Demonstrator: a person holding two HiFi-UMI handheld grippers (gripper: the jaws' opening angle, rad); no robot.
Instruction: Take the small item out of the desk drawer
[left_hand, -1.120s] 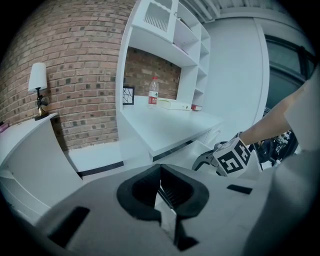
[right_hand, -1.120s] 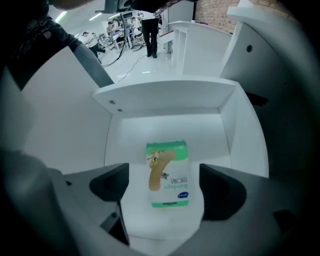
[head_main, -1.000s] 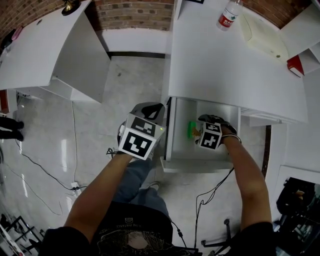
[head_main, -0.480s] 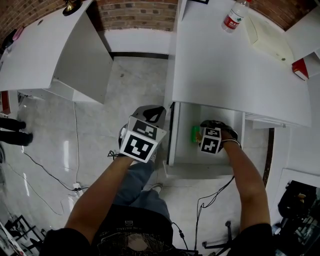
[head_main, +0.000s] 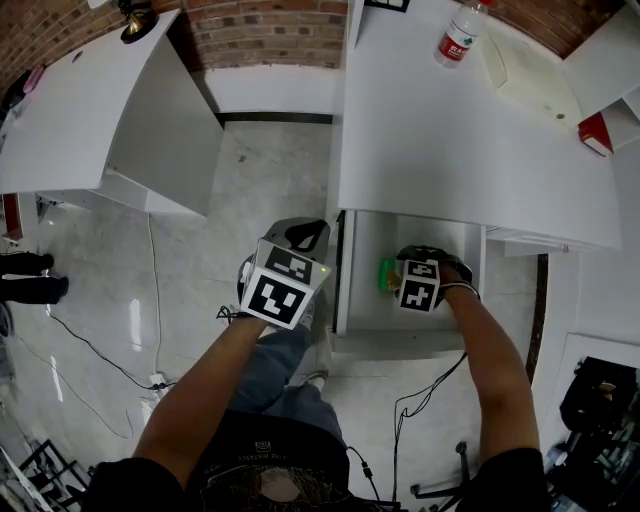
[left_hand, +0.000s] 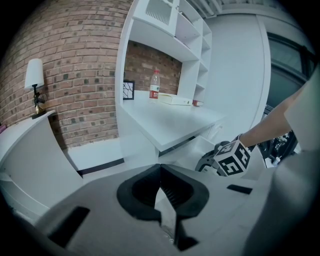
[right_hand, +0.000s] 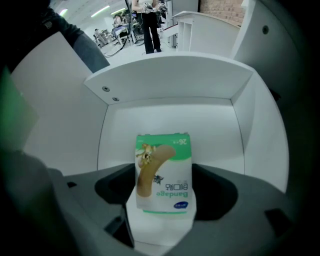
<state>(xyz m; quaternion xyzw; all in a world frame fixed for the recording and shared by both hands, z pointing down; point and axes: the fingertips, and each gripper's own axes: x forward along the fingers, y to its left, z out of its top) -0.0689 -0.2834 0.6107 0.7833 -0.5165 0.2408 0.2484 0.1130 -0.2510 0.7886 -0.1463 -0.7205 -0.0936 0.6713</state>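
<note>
The small item is a green and white bandage box (right_hand: 162, 175), standing in the open white drawer (right_hand: 165, 117). My right gripper (right_hand: 162, 200) points straight down into the drawer. Its jaws have just been closing, and the box now sits between them with both pads against its sides. In the head view the box (head_main: 386, 272) shows as a green patch beside the right gripper (head_main: 402, 274), inside the drawer (head_main: 345, 290) under the desk (head_main: 450, 130). My left gripper (head_main: 305, 232) hangs left of the drawer over the floor, shut and empty (left_hand: 160, 170).
On the desk stand a water bottle (head_main: 455, 35), a flat white box (head_main: 530, 75) and a red item (head_main: 592, 130). A second white desk (head_main: 90, 100) with a lamp (head_main: 135, 15) stands at the left. Cables (head_main: 100, 350) lie on the floor.
The right gripper has stayed low in the drawer by the green box, shifting only slightly. The left gripper has held its place beside the drawer.
</note>
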